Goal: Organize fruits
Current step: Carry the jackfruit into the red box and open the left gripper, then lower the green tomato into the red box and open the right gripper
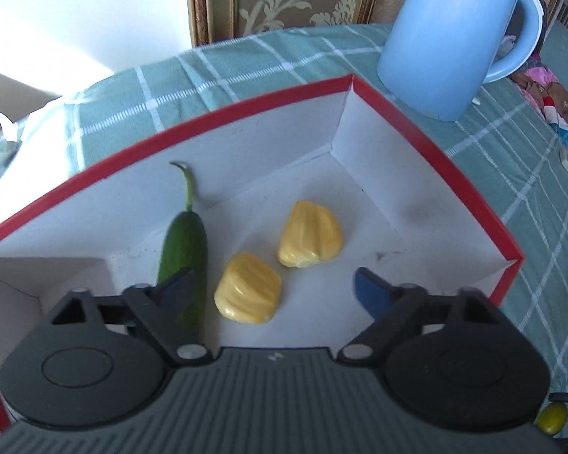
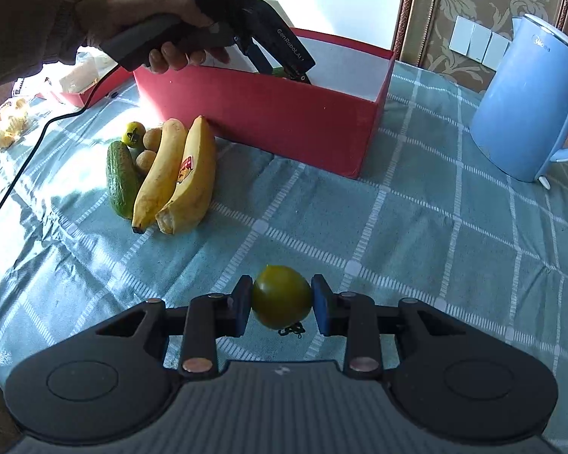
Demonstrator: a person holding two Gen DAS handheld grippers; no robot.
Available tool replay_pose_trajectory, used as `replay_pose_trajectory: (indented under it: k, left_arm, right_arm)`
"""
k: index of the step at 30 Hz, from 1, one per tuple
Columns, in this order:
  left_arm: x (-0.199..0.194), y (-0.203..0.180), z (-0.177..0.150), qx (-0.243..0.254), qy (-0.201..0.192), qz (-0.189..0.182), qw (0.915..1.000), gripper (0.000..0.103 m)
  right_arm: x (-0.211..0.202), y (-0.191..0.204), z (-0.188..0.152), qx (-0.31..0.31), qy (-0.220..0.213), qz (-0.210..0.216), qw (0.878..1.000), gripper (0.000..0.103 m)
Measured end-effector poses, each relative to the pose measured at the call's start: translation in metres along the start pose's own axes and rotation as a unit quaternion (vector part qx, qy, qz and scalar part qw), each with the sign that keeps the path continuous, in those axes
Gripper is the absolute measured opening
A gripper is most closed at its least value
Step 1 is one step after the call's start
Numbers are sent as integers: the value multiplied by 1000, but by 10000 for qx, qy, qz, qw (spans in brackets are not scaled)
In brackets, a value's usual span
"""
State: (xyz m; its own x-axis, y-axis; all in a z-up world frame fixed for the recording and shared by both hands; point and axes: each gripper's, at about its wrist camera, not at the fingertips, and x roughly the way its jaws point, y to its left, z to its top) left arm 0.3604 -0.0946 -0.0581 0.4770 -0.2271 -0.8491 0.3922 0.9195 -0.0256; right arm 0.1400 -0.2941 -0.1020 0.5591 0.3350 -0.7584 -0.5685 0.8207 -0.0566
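Tablecloth (image 2: 397,249) — jaws pinch tomato (image 2: 281,302).

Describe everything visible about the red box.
The red box is a rectangular, open-topped carton, apparently cardboard, red outside and along its rim, white inside with faint smudges. It sits upright on the checked tablecloth. Inside lie a cucumber and two yellow fruit pieces. The open left claw reaches into it. Bananas lie against its outer wall.

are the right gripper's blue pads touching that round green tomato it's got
Touching. In the right wrist view, both blue pads of the right gripper press against opposite sides of the round green tomato, with no gap showing on either side.
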Motion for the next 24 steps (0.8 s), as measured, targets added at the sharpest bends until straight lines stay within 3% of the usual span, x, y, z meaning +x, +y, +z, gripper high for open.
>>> replay_pose_trajectory:
  k: [4,6,9,12,15,18,24]
  left_arm:
    - [-26,4,3,-152,-412,283,9986,97]
    - [-52,15,1,-497,-757,159,9958,94]
    - [-107,34,-15,-1140,-1481,325,9818,97]
    - [-156,49,-48,-1757,-1890,635,9640,103]
    - [-185,56,-85,-2075,-1895,776,9566,103]
    - [-201,52,-123,-2099,-1715,1010,9573,103]
    - [-212,43,-179,-2032,-1263,1342,9616,103]
  right_arm:
    - [-9,-5,18,95,-140,92,9998,32]
    - [-16,-8,34,53,-263,122,9996,32]
    - [-27,-13,64,-106,-525,118,9985,32]
    - [-28,-23,97,-198,-780,136,9967,32]
    - [-13,-29,129,-248,-998,156,9946,32]
    - [15,-35,159,-208,-1085,209,9937,32]
    - [95,-44,183,-84,-674,159,9976,32]
